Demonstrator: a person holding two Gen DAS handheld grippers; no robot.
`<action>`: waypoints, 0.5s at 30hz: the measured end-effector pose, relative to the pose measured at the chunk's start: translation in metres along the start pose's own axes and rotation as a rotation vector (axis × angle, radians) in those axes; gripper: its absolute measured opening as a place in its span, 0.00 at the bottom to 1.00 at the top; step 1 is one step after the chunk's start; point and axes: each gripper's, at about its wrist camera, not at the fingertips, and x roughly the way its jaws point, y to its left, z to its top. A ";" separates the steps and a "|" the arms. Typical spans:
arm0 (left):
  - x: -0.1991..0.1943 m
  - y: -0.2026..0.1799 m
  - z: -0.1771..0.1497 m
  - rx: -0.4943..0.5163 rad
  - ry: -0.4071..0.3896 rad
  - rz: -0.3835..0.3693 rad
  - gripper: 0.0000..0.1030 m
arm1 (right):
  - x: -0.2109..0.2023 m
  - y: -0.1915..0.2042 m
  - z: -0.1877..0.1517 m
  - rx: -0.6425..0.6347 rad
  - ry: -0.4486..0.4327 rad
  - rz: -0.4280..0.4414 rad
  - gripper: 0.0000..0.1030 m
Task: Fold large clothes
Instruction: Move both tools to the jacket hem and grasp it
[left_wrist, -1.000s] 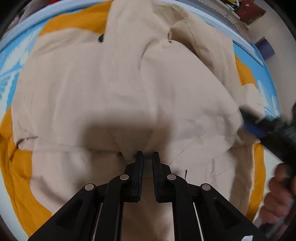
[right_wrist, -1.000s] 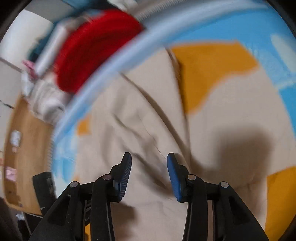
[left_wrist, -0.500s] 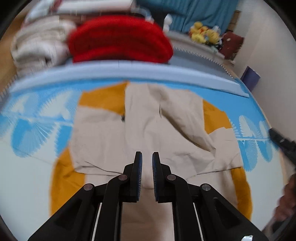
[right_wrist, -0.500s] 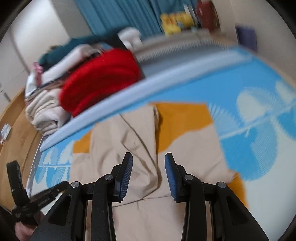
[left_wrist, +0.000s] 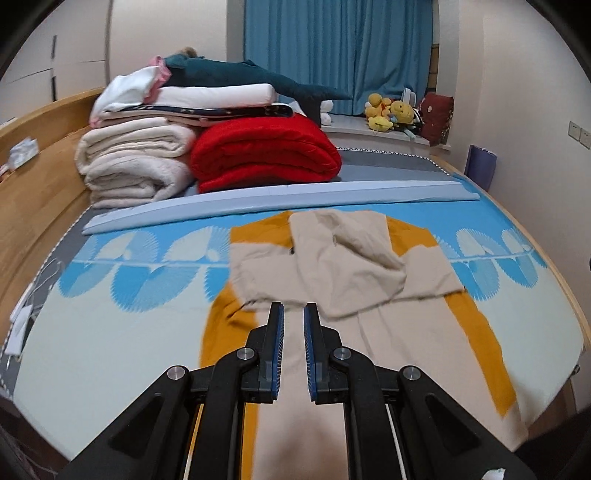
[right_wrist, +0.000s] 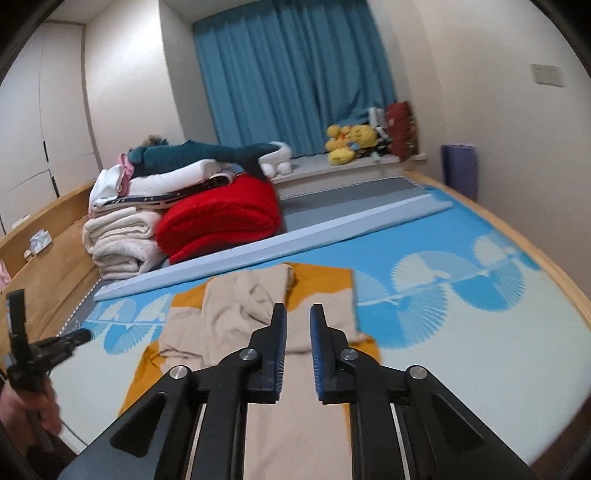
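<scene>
Beige and mustard cloth, a large garment (left_wrist: 332, 273), lies spread flat on the blue-patterned mattress (left_wrist: 110, 332), near its middle, with its upper part folded down over itself and a rumpled hood-like lump on top. Its lower length runs toward the cameras and passes under both grippers.

Seen along its own fingers, the left gripper (left_wrist: 293, 325) hangs above the garment's lower half with the jaws nearly together, only a narrow slit between the blue pads (left_wrist: 280, 343), and nothing caught in that slit. The cloth lies well below the fingertips, apart from them.

The right gripper (right_wrist: 297, 325) is likewise raised over the garment, its jaws closing with a slim gap left and no cloth between the pads. In the right wrist view the left gripper also shows at the far left edge, held in a hand (right_wrist: 26, 410); it is blurred there, so I cannot tell the gap of its fingers from that side.

Beyond the garment, a pale blue folded edge (left_wrist: 280, 199) crosses the mattress. Behind that edge sits a red blanket (left_wrist: 266, 155), rolled, with a stack of cream blankets (left_wrist: 133, 162) just beside it and white bedding and a teal plush toy (left_wrist: 236, 74) piled on top. Farther back from the garment hang blue curtains (left_wrist: 332, 48), with yellow plush toys (left_wrist: 388, 110) on the sill beneath them.
</scene>
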 end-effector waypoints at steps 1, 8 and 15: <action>-0.010 0.009 -0.012 -0.002 0.002 0.000 0.09 | -0.015 -0.013 -0.010 0.017 -0.003 -0.018 0.13; -0.009 0.122 -0.103 -0.237 0.201 0.098 0.08 | -0.012 -0.094 -0.107 0.154 0.226 -0.163 0.14; 0.051 0.184 -0.183 -0.557 0.408 0.053 0.09 | 0.060 -0.127 -0.178 0.270 0.598 -0.168 0.28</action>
